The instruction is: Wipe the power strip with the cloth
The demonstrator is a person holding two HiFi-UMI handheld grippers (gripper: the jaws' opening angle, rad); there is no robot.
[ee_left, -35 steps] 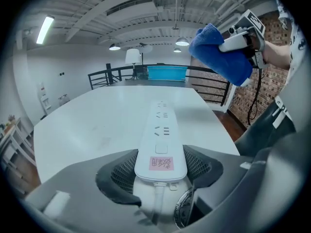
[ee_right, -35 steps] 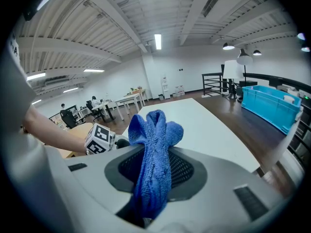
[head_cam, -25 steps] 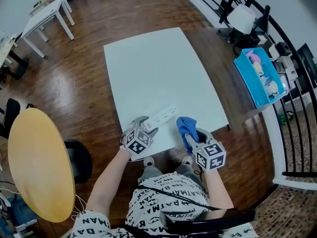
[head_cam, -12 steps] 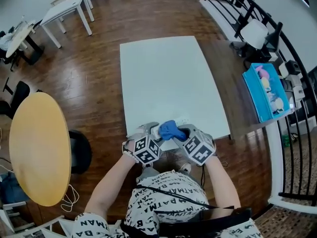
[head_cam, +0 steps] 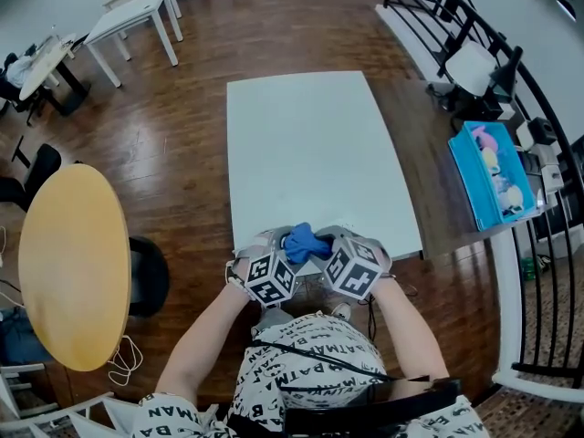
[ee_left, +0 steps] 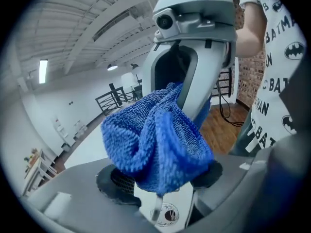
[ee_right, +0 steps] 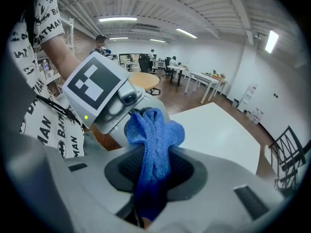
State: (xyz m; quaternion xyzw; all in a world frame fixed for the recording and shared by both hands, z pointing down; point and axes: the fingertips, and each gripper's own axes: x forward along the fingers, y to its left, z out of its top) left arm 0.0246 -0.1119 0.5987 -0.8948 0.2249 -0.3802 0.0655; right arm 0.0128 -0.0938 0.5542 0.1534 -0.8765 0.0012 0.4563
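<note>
Power strip (ee_left: 164,208) in left gripper (ee_left: 163,187), cloth (ee_left: 153,140) draped over it

The cloth (head_cam: 306,242) is blue, thick-piled microfibre, bunched into soft folds. One end is pinched between the jaws of the right gripper (ee_right: 155,171), and the loose bunch rises beyond them. That bunch lies on top of the power strip (ee_left: 164,207), a white bar clamped between the jaws of the left gripper (ee_left: 163,178). Only a short stretch of the strip shows under the cloth, with a small round mark on it. In the head view both sit at the near edge of the white table (head_cam: 310,153), and the cloth hides the strip.
</note>
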